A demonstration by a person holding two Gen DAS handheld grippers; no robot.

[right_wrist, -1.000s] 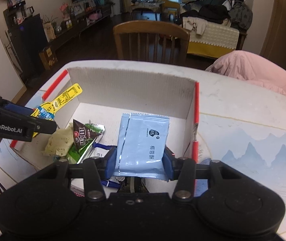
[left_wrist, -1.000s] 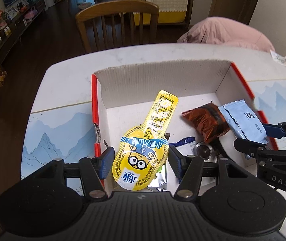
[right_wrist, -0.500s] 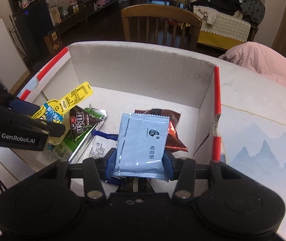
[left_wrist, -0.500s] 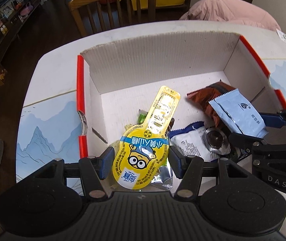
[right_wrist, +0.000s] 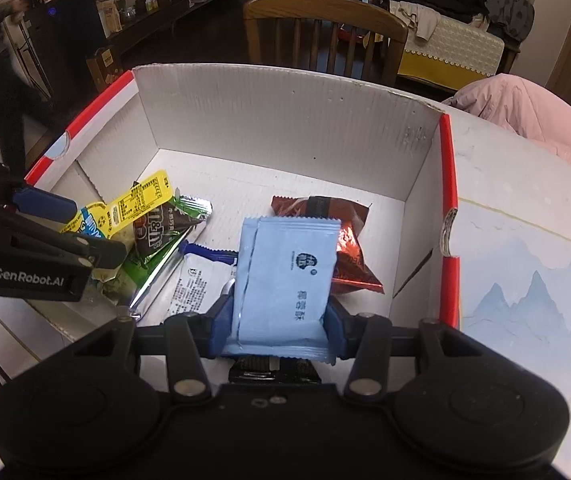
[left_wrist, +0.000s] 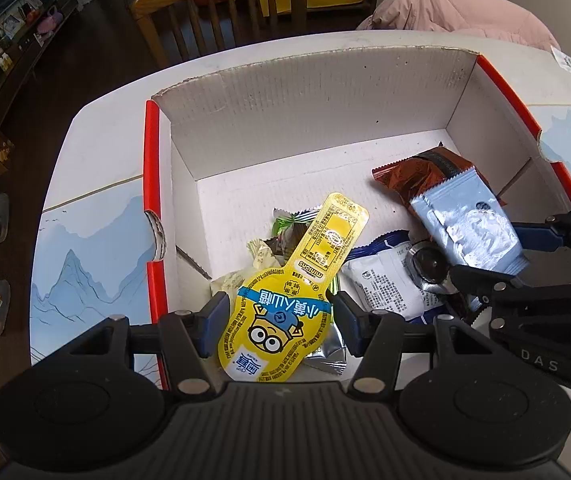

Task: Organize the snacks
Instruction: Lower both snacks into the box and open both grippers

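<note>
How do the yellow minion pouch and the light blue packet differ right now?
Shape: the yellow minion pouch has a round body with a long narrow neck; the light blue packet is a plain rectangle.
Print: the pouch carries a bright cartoon face and blue band; the packet has only a small dark logo and text.
Holder: the pouch sits in the left gripper, the packet in the right gripper.
Shared: both are clamped between jaws, held over the cardboard box.

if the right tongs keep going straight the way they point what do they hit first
Probably the brown-red snack bag. The right tongs hold the pale blue packet over the box, and that bag lies right beyond the packet's far edge. Depth is unclear, so they might pass over it to the box's back wall.
</note>
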